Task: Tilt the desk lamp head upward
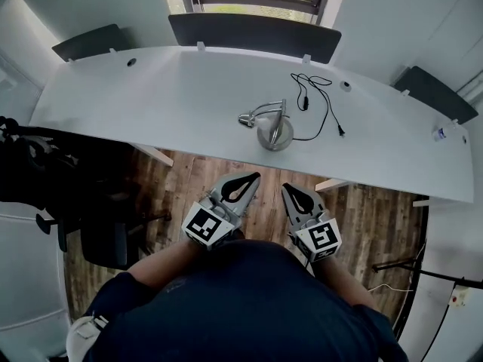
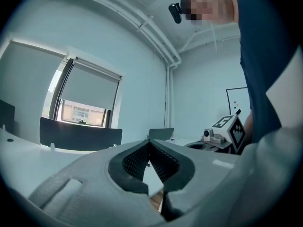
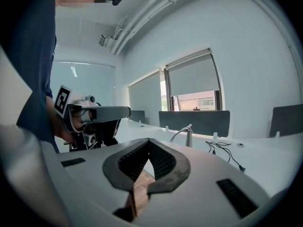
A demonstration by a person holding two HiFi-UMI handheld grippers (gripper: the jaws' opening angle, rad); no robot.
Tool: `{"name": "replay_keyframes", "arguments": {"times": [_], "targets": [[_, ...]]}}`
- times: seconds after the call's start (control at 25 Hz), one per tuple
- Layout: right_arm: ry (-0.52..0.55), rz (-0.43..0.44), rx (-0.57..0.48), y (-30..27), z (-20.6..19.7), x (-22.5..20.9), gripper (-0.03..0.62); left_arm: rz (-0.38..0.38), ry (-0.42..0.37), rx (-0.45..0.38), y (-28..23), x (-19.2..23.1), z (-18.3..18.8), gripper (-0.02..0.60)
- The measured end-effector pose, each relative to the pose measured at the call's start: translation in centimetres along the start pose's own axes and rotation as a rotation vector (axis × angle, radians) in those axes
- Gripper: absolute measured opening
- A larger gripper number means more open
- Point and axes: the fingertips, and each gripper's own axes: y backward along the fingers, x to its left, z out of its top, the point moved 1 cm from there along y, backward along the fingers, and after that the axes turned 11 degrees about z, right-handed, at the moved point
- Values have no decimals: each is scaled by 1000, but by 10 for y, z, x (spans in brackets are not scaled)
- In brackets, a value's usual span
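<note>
A silver desk lamp (image 1: 273,126) stands near the front edge of the long white desk (image 1: 181,96), its small head (image 1: 246,119) drooping to the left on a bent neck. Its black cord (image 1: 321,104) trails away to the right across the desk. The lamp (image 3: 188,134) also shows in the right gripper view, a way ahead. Both grippers hover over the wooden floor, short of the desk. My left gripper (image 1: 255,177) is shut with nothing in it, as is my right gripper (image 1: 287,189). Their tips (image 2: 149,142) (image 3: 148,140) meet in their own views.
Dark chairs (image 1: 253,32) stand along the desk's far side, another (image 1: 434,89) at the right. A black office chair and gear (image 1: 45,172) sit at the left beside the desk. A small bottle (image 1: 445,132) rests at the desk's right end.
</note>
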Motion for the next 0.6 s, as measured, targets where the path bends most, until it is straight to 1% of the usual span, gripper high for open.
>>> {"name": "replay_keyframes", "arguments": {"times": [0.24, 0.36, 0.48, 0.6], "targets": [[9, -91, 18, -40, 9, -33, 11, -61, -4, 25, -28, 51, -4, 6], [-1, -125, 25, -57, 11, -48, 11, -74, -8, 38, -43, 70, -9, 6], [-21, -129, 37, -69, 8, -66, 11, -70, 8, 47, -59, 78, -13, 6], [-26, -103, 46, -76, 0, -85, 11, -57, 1, 48, -74, 82, -20, 6]]}}
